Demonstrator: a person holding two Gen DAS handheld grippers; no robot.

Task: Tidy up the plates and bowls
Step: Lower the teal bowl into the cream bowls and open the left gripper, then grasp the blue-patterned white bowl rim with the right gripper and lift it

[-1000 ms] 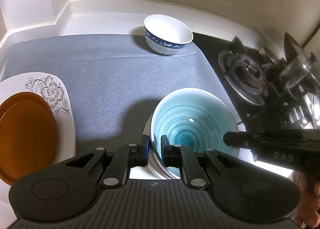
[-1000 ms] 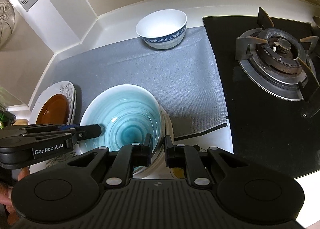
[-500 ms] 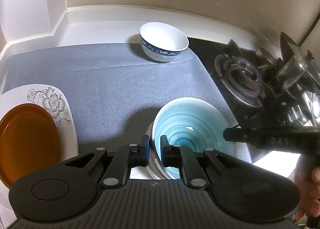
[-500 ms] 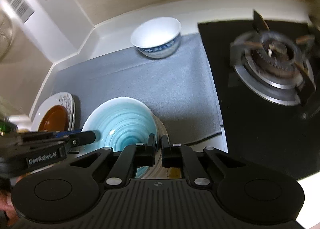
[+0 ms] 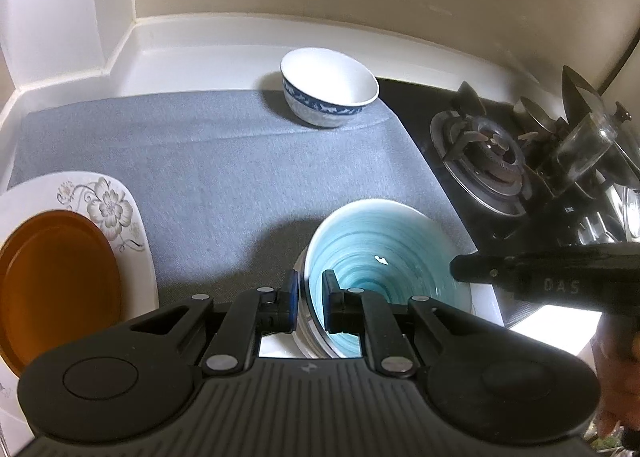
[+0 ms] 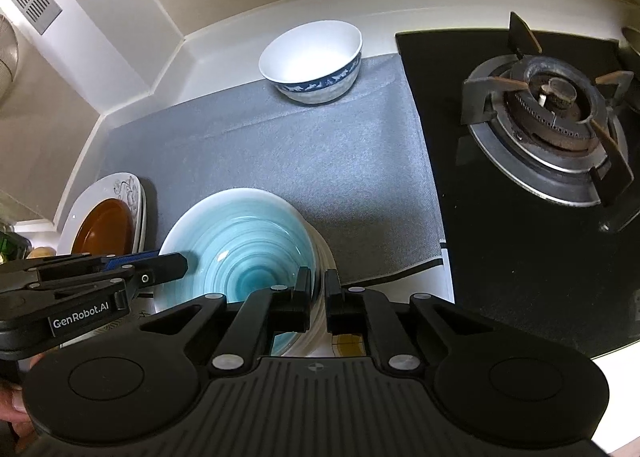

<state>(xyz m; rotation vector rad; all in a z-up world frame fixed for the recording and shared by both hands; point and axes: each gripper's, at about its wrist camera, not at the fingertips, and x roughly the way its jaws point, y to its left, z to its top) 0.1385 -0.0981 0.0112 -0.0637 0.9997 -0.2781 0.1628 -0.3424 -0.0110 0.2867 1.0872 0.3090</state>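
A teal bowl (image 5: pixel 380 253) sits nested on a stack of pale bowls, held above the grey mat's near edge. My left gripper (image 5: pixel 309 299) is shut on the stack's left rim. My right gripper (image 6: pixel 318 289) is shut on its right rim (image 6: pixel 320 257). The teal bowl also shows in the right wrist view (image 6: pixel 240 253). A white bowl with a blue band (image 5: pixel 328 91) stands at the mat's far edge, also seen in the right wrist view (image 6: pixel 314 65). A brown plate (image 5: pixel 56 285) lies on a floral white plate (image 5: pixel 104 205) at the left.
A grey mat (image 5: pixel 224 169) covers the counter. A black gas hob with a burner (image 6: pixel 548 113) lies to the right. A glass pot (image 5: pixel 584 145) stands on the hob's far side. White walls (image 5: pixel 60 9) close the back left corner.
Both grippers have lifted the bowl stack and drawn back a little from the mat, so the white bowl and the plates look farther away. Both stay shut on the rims.
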